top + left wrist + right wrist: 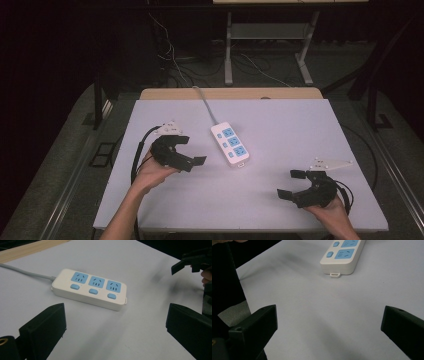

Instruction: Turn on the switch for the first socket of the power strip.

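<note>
A white power strip (230,143) with three blue sockets and blue switches lies flat near the middle of the white table (280,125). Its grey cable (205,104) runs off toward the back edge. My left gripper (191,150) is held just left of the strip, open and holding nothing. In the left gripper view its jaws stand wide apart around bare table, with the power strip (90,288) a short way ahead. My right gripper (291,184) hovers at the front right, open, pointing toward the strip's near end (343,255).
A wooden strip (230,93) borders the table's far edge. Beyond it stand a metal table frame (229,50) and loose cables on the dark floor. My right gripper (192,262) appears at the upper right of the left gripper view.
</note>
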